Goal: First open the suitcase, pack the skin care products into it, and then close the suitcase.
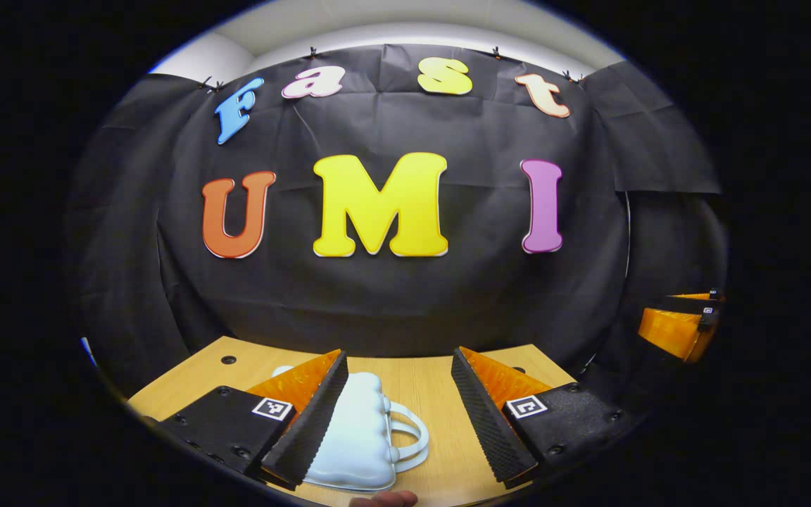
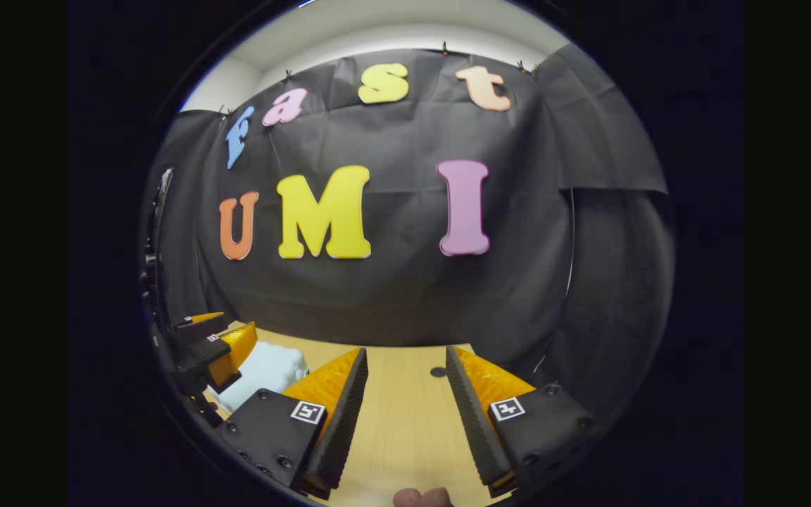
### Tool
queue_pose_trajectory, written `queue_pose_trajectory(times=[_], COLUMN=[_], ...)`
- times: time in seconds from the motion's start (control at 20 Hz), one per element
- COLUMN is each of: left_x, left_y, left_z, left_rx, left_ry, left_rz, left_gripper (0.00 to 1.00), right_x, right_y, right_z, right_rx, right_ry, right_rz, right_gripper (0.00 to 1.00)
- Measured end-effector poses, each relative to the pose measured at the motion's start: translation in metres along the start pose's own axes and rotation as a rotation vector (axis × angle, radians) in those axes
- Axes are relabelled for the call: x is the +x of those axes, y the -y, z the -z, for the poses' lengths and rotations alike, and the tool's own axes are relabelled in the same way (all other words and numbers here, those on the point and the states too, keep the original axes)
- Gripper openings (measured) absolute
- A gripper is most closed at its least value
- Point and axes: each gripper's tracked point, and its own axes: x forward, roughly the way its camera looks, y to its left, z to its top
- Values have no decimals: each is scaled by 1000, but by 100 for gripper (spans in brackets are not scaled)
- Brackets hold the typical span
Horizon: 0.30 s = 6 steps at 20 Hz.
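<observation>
A small pale blue suitcase (image 1: 356,436) lies closed on the wooden table (image 1: 434,394), its handle (image 1: 412,436) pointing right in the left gripper view. My left gripper (image 1: 398,355) hovers just above it, open; its left finger overlaps the case's left side and nothing is held between the fingers. In the right gripper view the suitcase (image 2: 268,370) lies at the far left, with the left gripper (image 2: 219,345) over it. My right gripper (image 2: 405,352) stands open over bare table (image 2: 405,415), to the right of the case. The left gripper view shows it at the far right edge (image 1: 680,324).
The booth's black cloth wall (image 1: 405,303) rises right behind the table's far edge. Small round holes (image 1: 228,360) (image 2: 438,371) mark the tabletop near the back. A fingertip (image 1: 384,498) shows at the bottom of each view.
</observation>
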Motion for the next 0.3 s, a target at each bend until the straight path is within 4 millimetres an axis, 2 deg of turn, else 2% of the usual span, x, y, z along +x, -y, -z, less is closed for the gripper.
queue_pose_trajectory(times=[0.1, 0.3], left_x=[-9, -23], left_y=[-8, -19], left_z=[-13, -28], left_rx=[2, 27], left_ry=[22, 65], left_rz=[-12, -18], left_gripper=[94, 96], right_x=[1, -1], right_y=[-13, -30], right_z=[-12, -21], right_rx=[-13, -22], right_ry=[45, 94], right_rz=[-10, 0], right_gripper=[67, 68])
